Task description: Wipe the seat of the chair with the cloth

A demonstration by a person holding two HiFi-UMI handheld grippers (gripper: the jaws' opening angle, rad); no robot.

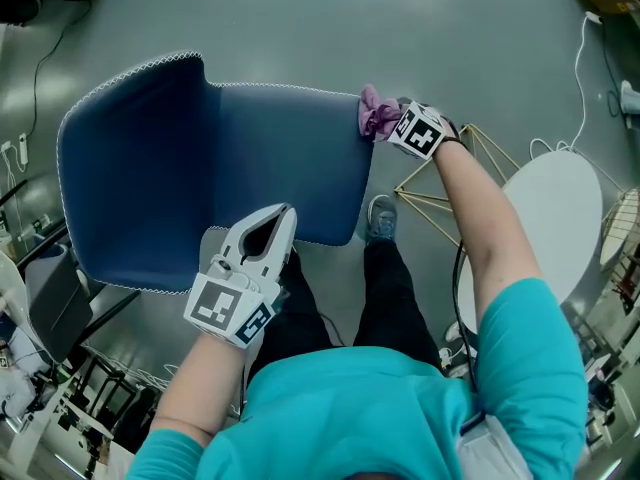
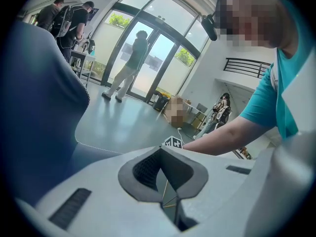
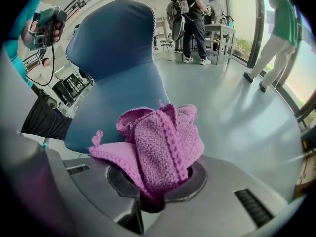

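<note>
A blue chair stands in front of me, its seat point(image 1: 290, 158) in the middle of the head view and its backrest point(image 1: 130, 168) to the left. My right gripper point(image 1: 392, 123) is at the seat's far right corner, shut on a bunched pink cloth point(image 1: 377, 114). In the right gripper view the cloth point(image 3: 160, 144) bulges out of the gripper point(image 3: 153, 194), with the chair point(image 3: 113, 83) just beyond. My left gripper point(image 1: 288, 211) hovers at the seat's near edge, shut and holding nothing. Its own view shows the gripper point(image 2: 162, 154) and the backrest point(image 2: 39, 112) at left.
A white round table point(image 1: 555, 218) stands to the right, beside thin gold wire legs point(image 1: 440, 203). Cables point(image 1: 580, 68) trail over the grey floor. Dark furniture point(image 1: 60, 288) crowds the lower left. People stand by glass doors point(image 2: 131, 68) and near a desk point(image 3: 192, 19).
</note>
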